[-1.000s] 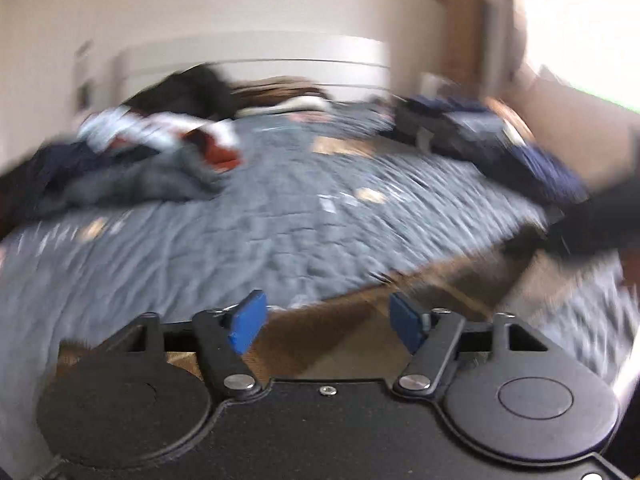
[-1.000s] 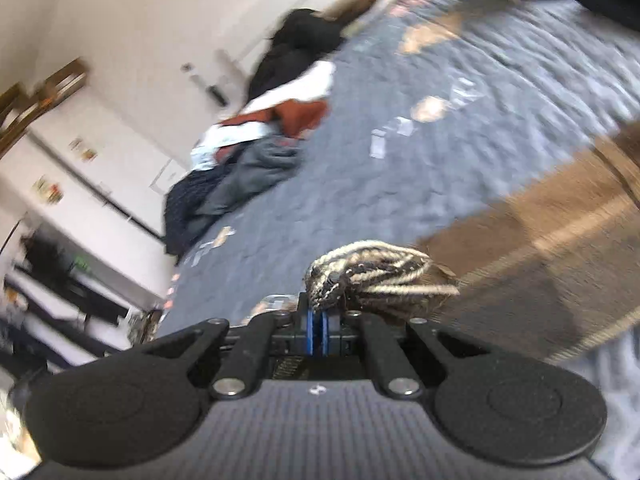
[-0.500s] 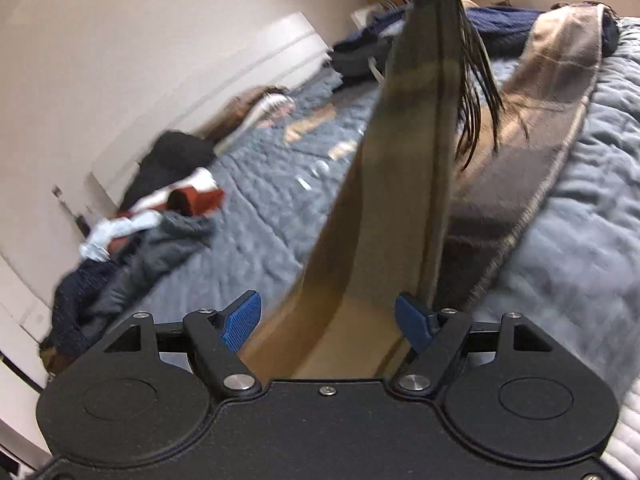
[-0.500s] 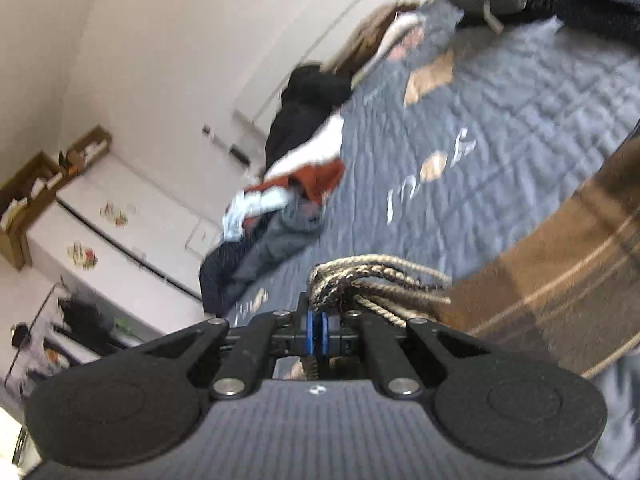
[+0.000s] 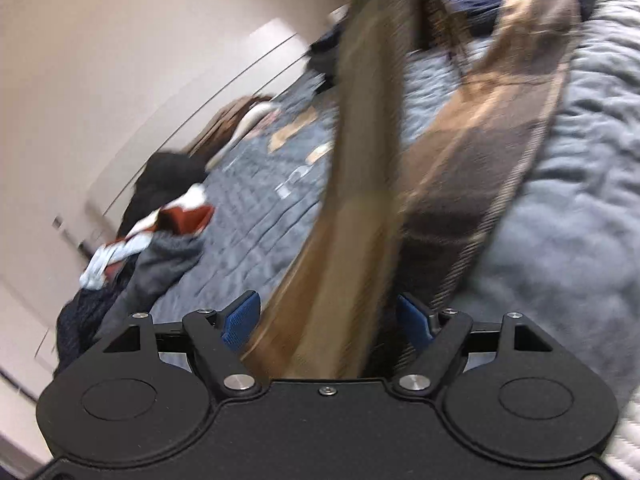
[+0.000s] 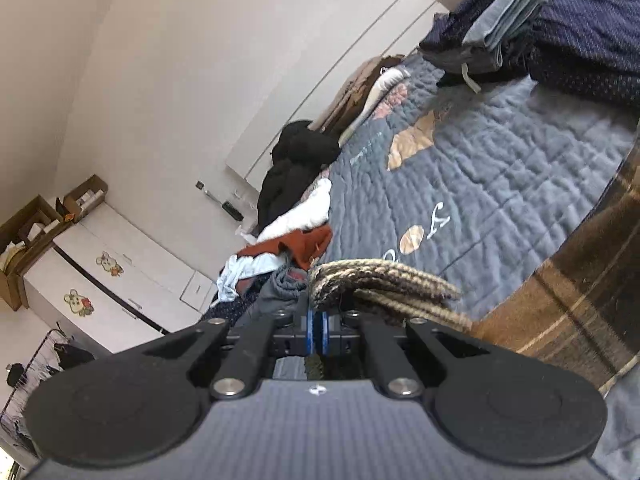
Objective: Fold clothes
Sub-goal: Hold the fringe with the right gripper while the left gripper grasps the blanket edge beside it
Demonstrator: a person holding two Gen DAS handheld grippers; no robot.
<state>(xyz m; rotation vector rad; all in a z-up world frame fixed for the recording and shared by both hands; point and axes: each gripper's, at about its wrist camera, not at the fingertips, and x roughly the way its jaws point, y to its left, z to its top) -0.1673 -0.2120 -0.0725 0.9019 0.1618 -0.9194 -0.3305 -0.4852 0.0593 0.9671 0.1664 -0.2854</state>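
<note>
Two blue pads are standing wide apart on our left tongs (image 5: 328, 322) at the bottom of the left wrist view, and the brown plaid scarf (image 5: 360, 208) is hanging between them, pressed by neither, running up from lower centre to the top. In the right wrist view, our right tongs (image 6: 315, 326) are pinching the scarf's twisted fringe (image 6: 380, 284) tight at lower centre, above the grey quilted bed (image 6: 500, 168).

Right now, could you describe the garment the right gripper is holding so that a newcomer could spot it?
On the grey quilted bed, a brown plaid scarf stretches up to the right gripper. Unlike the heaped clothes behind, it has twisted fringe tassels.
</note>
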